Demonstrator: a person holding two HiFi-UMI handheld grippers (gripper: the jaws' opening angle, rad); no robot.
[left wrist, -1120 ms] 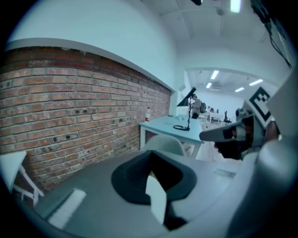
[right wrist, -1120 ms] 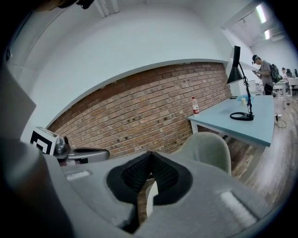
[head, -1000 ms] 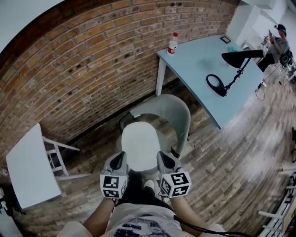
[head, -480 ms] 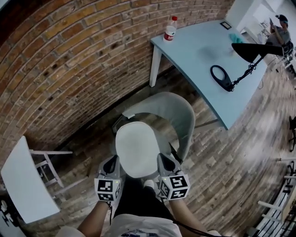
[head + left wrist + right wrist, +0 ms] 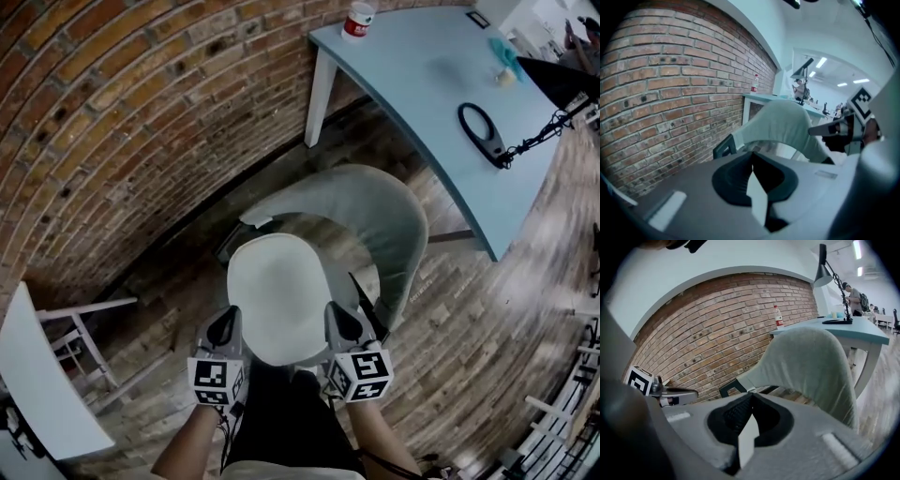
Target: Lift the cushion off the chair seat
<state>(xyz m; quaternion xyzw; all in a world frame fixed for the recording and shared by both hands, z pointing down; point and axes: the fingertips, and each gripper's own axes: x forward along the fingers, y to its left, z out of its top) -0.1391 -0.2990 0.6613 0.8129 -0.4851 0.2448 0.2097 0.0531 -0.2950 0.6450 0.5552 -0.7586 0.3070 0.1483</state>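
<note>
A white oval cushion hangs level in front of the grey-green chair's curved backrest; it hides the seat, and whether it touches the seat I cannot tell. My left gripper is shut on the cushion's near left edge, and my right gripper is shut on its near right edge. In the left gripper view the jaws bite a dent into the cushion, with the backrest beyond. The right gripper view shows the same grip on the cushion.
A brick wall runs behind the chair. A pale blue table at the upper right carries a bottle and a black lamp base. A small white table stands at the left. The floor is wood planks.
Both grippers have come down together with the cushion held between them, closer to the chair. The chair now fills more of the head view.
</note>
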